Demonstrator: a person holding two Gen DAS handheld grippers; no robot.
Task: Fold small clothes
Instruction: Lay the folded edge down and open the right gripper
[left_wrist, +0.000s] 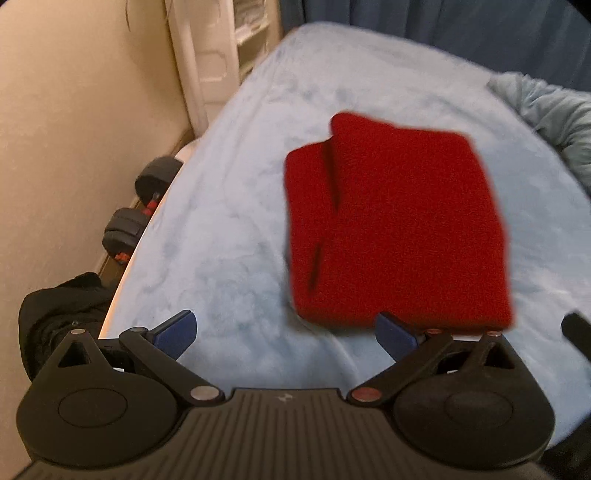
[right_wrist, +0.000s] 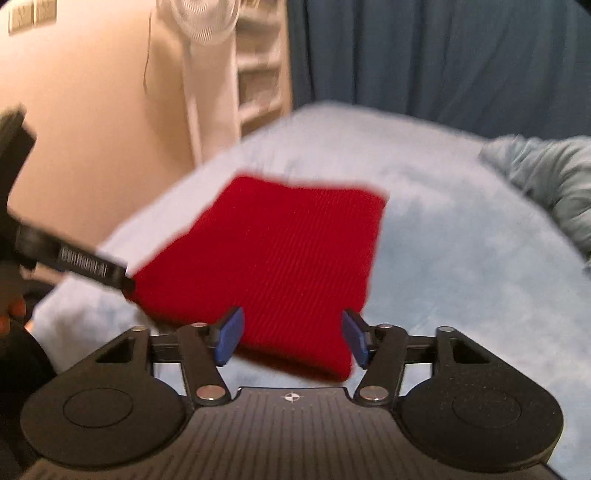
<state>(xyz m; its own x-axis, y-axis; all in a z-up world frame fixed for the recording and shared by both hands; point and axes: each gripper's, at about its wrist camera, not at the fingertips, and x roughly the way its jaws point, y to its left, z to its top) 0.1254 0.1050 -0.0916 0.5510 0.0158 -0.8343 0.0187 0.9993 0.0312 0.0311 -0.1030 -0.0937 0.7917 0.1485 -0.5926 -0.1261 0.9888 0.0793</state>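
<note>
A red knitted garment (left_wrist: 399, 225) lies folded into a rough rectangle on the light blue blanket (left_wrist: 229, 206); a fold line runs down its left part. My left gripper (left_wrist: 286, 334) is open and empty, just short of the garment's near edge. In the right wrist view the same red garment (right_wrist: 273, 258) lies flat ahead. My right gripper (right_wrist: 291, 338) is open, its blue pads either side of the garment's near edge and holding nothing. The left gripper's body (right_wrist: 74, 266) shows at the left of that view, next to the garment's left corner.
A bunched pale blue duvet (left_wrist: 550, 118) lies at the far right of the bed. Dumbbells (left_wrist: 136, 206) and a black bag (left_wrist: 59, 314) sit on the floor by the beige wall. A white shelf unit (right_wrist: 255, 74) and dark blue curtains (right_wrist: 443, 51) stand behind.
</note>
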